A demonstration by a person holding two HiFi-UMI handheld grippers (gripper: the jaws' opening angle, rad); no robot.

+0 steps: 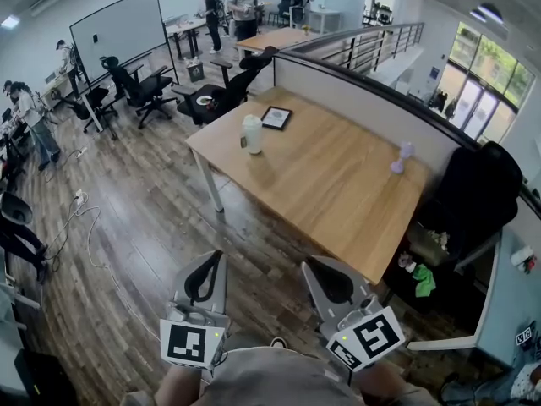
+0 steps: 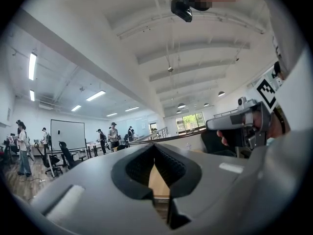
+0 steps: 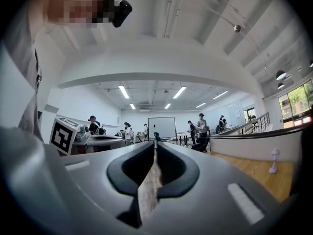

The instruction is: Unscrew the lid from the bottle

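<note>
A white bottle [image 1: 252,134] with a pale lid stands upright near the far left corner of the wooden table [image 1: 330,184]. Both grippers are well short of the table, held level over the floor close to my body. My left gripper [image 1: 217,257] has its jaws together with nothing between them, and in the left gripper view its tips [image 2: 154,146] meet. My right gripper [image 1: 309,266] is likewise shut and empty, its tips [image 3: 155,144] closed in the right gripper view. The bottle is far out of reach of both.
A black framed tablet [image 1: 276,117] lies behind the bottle, and a small purple object [image 1: 401,157] stands at the table's right side. A low partition wall [image 1: 363,100] borders the table's far edge. Office chairs [image 1: 144,87], a whiteboard [image 1: 118,32] and several people stand further off.
</note>
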